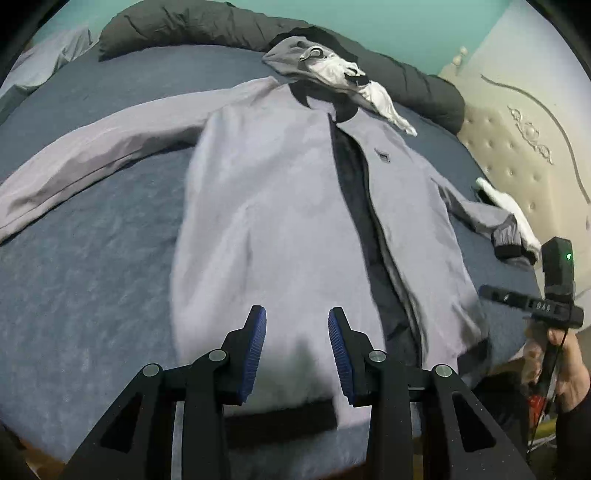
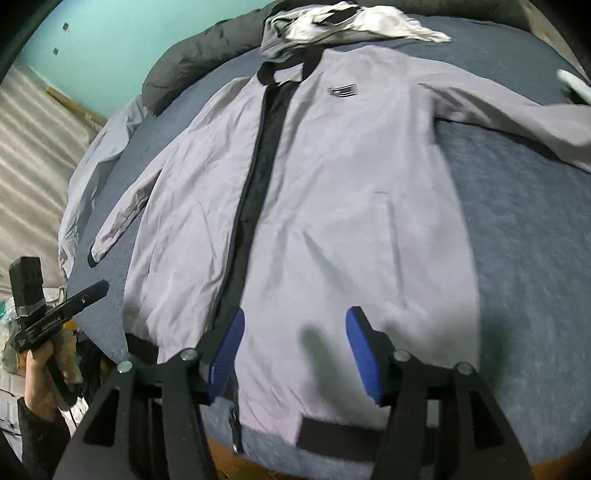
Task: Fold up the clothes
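Observation:
A light grey zip jacket (image 1: 280, 206) with black lining, collar and hem lies face up and spread out on the blue bed (image 1: 92, 258), sleeves out to both sides. My left gripper (image 1: 297, 314) is open above the jacket's left hem. In the right wrist view the jacket (image 2: 332, 206) fills the middle, with a small chest badge (image 2: 342, 91). My right gripper (image 2: 295, 317) is open above the hem of the right front panel, beside the zip. Neither holds anything. The right gripper also shows in the left wrist view (image 1: 487, 290), off the bed's right side.
A heap of grey and white clothes (image 1: 325, 66) lies beyond the collar. A dark rolled duvet (image 1: 207, 26) runs along the far edge. A white sock (image 1: 506, 206) lies by the right sleeve's cuff. A padded cream headboard (image 1: 524, 110) stands at the right. The bed's near edge (image 2: 332, 465) is just below the hem.

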